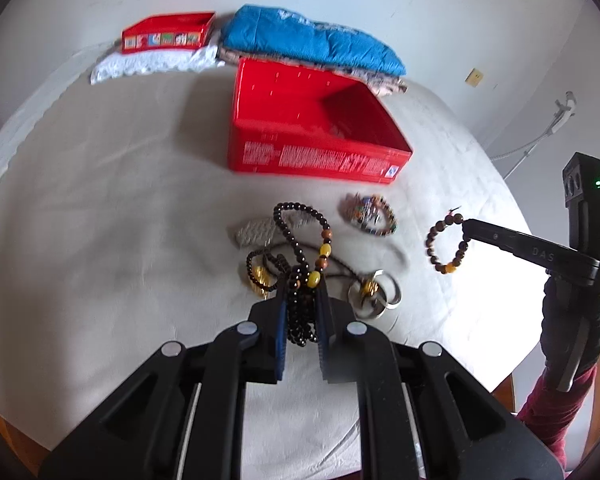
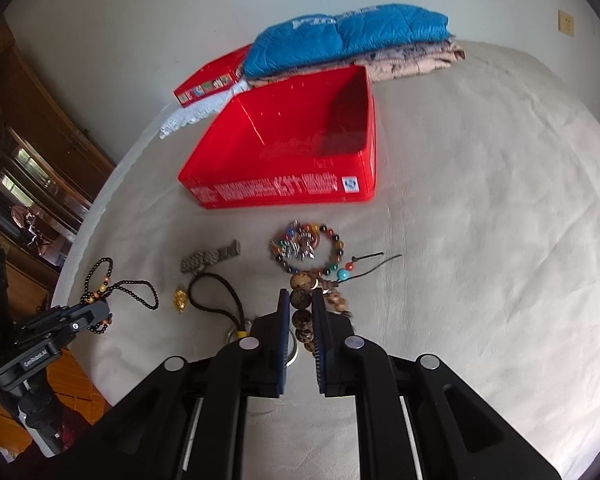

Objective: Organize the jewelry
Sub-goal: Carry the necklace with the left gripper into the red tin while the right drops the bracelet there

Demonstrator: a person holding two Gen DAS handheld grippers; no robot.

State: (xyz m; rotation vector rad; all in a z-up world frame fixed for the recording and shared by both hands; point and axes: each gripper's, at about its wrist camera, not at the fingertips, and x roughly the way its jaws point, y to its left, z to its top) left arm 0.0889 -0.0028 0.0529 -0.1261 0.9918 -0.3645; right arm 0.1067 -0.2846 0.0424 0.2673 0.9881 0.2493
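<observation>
My left gripper (image 1: 302, 300) is shut on a dark bead necklace (image 1: 300, 240) with yellow and brown beads, lifted above the jewelry pile; it also shows in the right wrist view (image 2: 100, 316). My right gripper (image 2: 300, 300) is shut on a brown wooden bead bracelet (image 2: 302, 300), held above the bed; the left wrist view shows that bracelet (image 1: 446, 246) hanging from its fingertips (image 1: 470, 224). An open red box (image 1: 312, 136) lies behind the pile, also seen in the right wrist view (image 2: 284, 152).
On the pale bedsheet lie a colourful bead bracelet with charms (image 2: 312, 246), a grey woven band (image 2: 210, 258), a dark cord with a gold charm (image 2: 216, 292) and silver rings (image 1: 374, 292). A red lid (image 1: 168, 32) and folded blue cloth (image 1: 312, 42) sit behind.
</observation>
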